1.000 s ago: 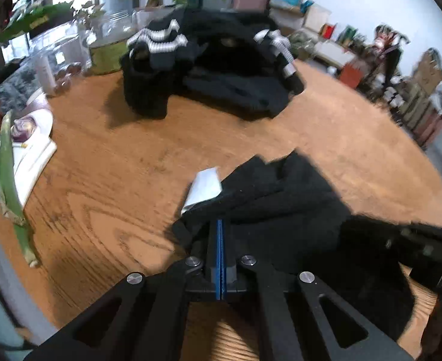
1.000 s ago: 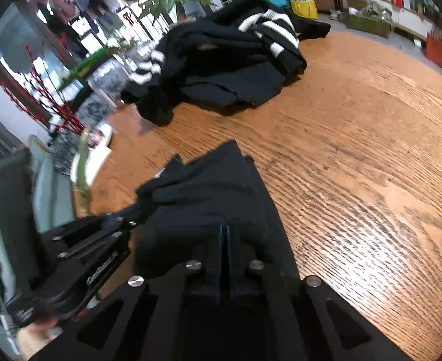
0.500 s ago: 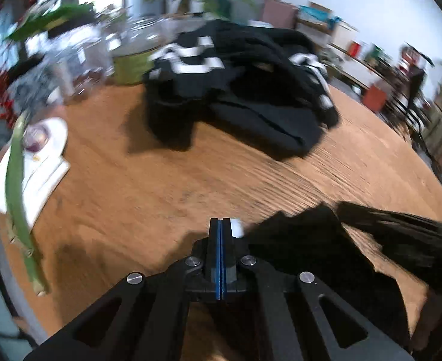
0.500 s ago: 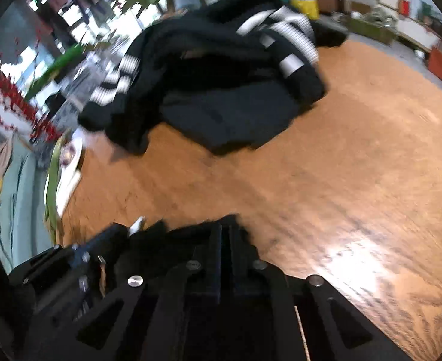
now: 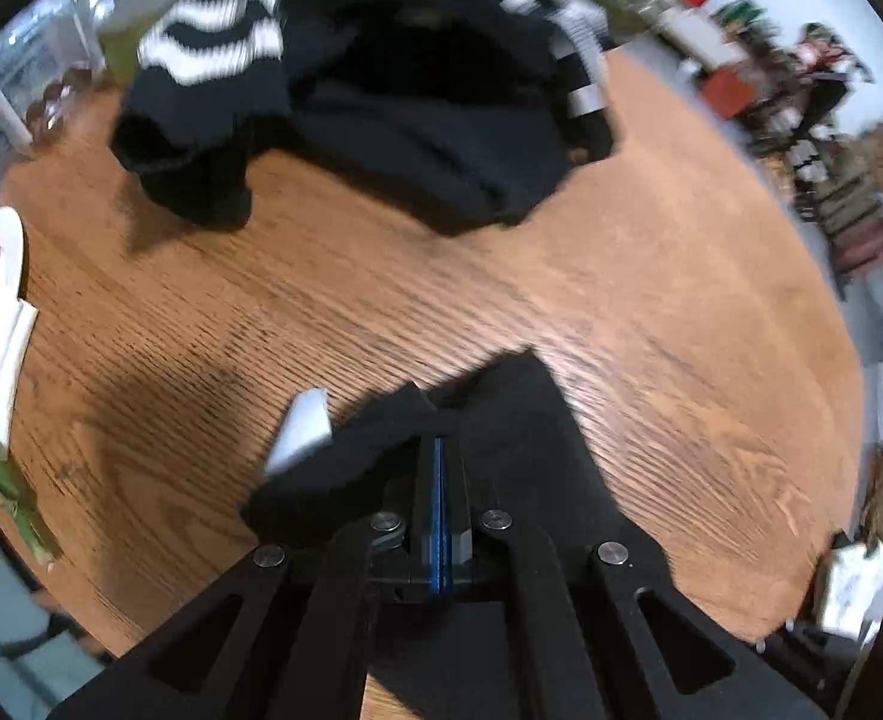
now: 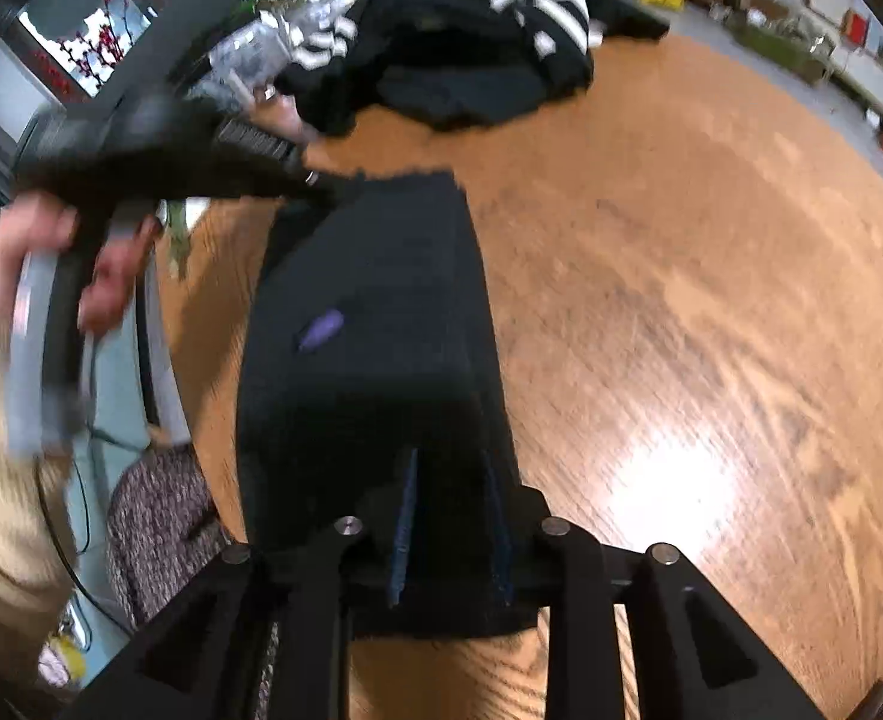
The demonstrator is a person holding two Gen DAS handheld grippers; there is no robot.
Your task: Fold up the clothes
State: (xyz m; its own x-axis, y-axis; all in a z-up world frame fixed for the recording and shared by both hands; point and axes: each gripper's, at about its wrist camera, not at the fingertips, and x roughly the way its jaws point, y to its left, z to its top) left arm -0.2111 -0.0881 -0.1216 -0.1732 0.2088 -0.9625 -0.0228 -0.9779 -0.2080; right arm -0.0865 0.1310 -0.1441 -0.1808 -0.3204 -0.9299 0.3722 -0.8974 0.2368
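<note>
The left gripper [image 5: 439, 450] is clamped tight on a corner of the black garment [image 6: 369, 324] lying on the wooden table [image 6: 681, 300]. The right gripper [image 6: 450, 480] is opening — the cloth lies between its parted fingers — while the striped black pile [image 5: 381, 78] sits well apart.

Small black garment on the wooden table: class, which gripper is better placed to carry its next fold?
Probably left. The left gripper is shut on the small black garment at its corner; the right gripper is opening its jaws.
</note>
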